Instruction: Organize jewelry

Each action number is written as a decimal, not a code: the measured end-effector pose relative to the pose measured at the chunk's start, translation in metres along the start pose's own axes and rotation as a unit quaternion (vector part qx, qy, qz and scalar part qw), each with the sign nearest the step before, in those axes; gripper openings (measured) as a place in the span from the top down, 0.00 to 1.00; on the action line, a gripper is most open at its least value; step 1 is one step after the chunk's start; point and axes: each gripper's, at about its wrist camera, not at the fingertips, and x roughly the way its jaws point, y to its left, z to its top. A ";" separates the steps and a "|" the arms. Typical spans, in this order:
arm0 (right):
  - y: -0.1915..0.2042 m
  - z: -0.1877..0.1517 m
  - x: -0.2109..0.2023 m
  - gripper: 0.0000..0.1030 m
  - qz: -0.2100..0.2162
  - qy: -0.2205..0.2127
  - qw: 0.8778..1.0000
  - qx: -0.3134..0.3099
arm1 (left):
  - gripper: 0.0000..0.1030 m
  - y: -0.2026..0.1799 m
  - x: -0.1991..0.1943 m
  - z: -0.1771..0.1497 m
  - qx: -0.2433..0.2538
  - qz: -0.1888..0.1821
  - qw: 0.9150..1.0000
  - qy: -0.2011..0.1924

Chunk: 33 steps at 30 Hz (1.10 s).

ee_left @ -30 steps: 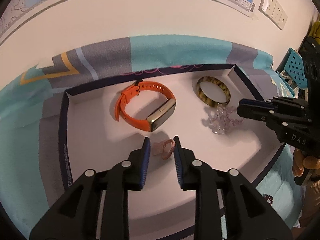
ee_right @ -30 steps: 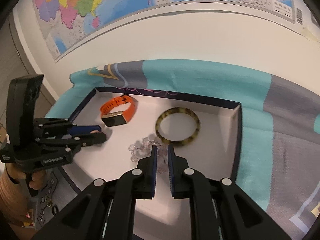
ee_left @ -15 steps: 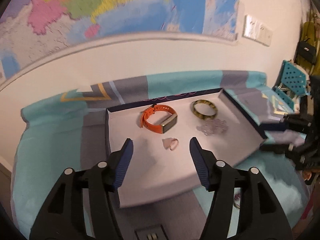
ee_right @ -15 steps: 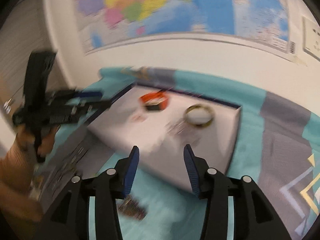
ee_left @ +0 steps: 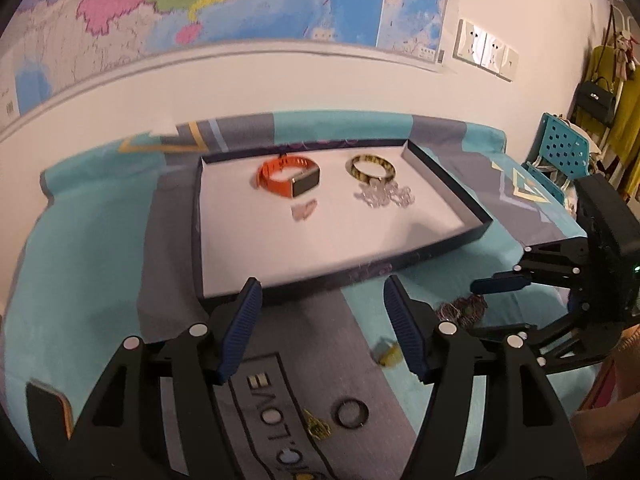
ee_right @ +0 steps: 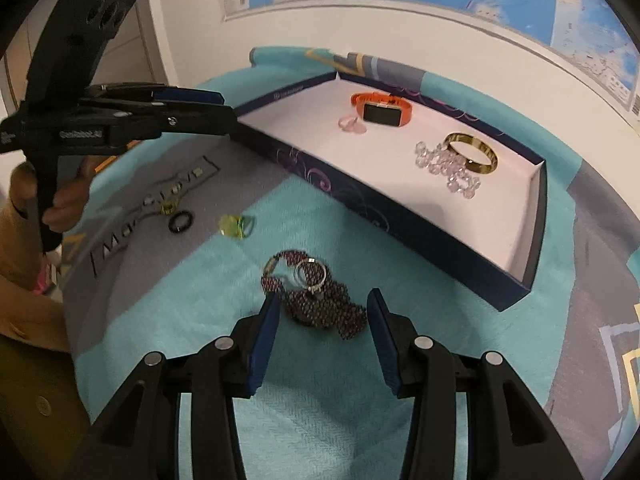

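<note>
Loosely heaped dark beaded bracelet [ee_right: 320, 304]

Blurred pink trinket [ee_left: 304, 211] in tray [ee_left: 440, 168]

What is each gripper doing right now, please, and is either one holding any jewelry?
Left gripper: jaws open, have just been opening, nothing between them.
Right gripper: jaws open, just closing a little, straddling the dark beaded bracelet without gripping it.

left tongs [ee_left: 322, 322] – black plastic arms, ribbed blue pads, silver screw heads | right tongs [ee_right: 322, 334] – same build | at left of the right wrist view, white lettering on the left tongs' black body
</note>
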 end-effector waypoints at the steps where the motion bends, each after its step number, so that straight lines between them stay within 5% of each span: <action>1: 0.001 -0.001 0.001 0.70 -0.003 0.003 1.000 -0.004 | 0.39 0.000 0.000 -0.002 -0.002 0.001 1.000 0.001; 3: 0.002 -0.002 0.000 0.80 0.006 0.002 1.000 -0.005 | 0.39 0.000 -0.001 -0.005 -0.003 -0.001 1.000 0.002; 17: -0.026 0.012 -0.023 0.82 0.073 -0.055 0.991 0.101 | 0.39 -0.013 -0.004 -0.013 0.009 -0.017 1.000 0.004; 33: -0.049 -0.003 -0.037 0.81 0.102 -0.082 0.976 0.172 | 0.39 -0.039 -0.001 -0.039 0.048 -0.049 0.997 0.031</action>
